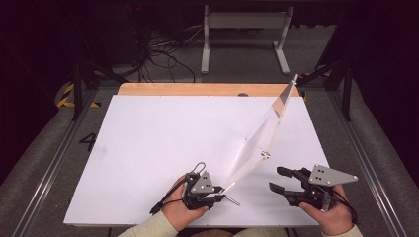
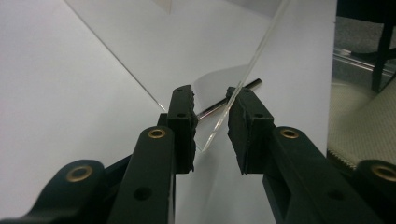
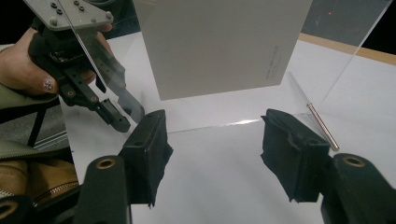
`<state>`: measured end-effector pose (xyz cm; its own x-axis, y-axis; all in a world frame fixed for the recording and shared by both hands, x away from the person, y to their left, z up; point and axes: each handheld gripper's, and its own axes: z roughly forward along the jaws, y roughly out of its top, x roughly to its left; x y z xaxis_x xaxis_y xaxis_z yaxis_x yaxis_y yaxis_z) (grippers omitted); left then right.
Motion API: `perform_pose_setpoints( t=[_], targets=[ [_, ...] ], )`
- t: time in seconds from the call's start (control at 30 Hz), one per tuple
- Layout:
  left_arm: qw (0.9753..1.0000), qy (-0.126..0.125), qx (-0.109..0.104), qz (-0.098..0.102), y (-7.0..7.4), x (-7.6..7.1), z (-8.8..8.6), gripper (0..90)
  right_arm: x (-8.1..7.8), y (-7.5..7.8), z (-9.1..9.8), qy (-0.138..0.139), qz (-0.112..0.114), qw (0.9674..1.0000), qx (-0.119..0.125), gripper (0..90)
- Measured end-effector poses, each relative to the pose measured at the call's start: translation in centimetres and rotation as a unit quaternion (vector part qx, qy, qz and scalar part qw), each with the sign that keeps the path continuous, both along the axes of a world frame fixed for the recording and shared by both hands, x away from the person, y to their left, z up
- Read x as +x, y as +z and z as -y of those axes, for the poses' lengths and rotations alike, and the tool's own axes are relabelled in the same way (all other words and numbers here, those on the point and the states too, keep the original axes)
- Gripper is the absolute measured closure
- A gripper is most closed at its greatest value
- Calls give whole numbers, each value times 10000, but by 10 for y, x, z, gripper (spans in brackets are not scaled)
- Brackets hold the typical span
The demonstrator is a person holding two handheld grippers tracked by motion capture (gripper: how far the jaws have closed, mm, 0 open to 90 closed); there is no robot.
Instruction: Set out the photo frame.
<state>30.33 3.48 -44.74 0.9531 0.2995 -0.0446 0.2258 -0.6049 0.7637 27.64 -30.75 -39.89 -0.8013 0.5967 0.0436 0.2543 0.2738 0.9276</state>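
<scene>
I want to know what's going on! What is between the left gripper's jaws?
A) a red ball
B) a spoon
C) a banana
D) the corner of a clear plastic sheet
D: the left gripper has the clear plastic sheet's corner between its jaws.

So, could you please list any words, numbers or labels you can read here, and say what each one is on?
"4": a dark mark on the floor left of the table; it looks like this digit.
A small line of print along the edge of the paper sheet inside the clear panel: too small to read.
</scene>
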Motion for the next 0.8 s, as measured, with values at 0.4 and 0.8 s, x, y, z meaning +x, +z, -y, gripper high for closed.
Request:
perform_pose_setpoints(
  t=[0.4,0.8],
  targets=[
    [9966,-804,-197,-43,-1,2,1,725,-5,-2,8,-51,-34,10000,64,400],
    [9958,-906,138,-82,-7,11,-15,900,-8,-4,14,-91,-66,9998,134,399]
  ],
)
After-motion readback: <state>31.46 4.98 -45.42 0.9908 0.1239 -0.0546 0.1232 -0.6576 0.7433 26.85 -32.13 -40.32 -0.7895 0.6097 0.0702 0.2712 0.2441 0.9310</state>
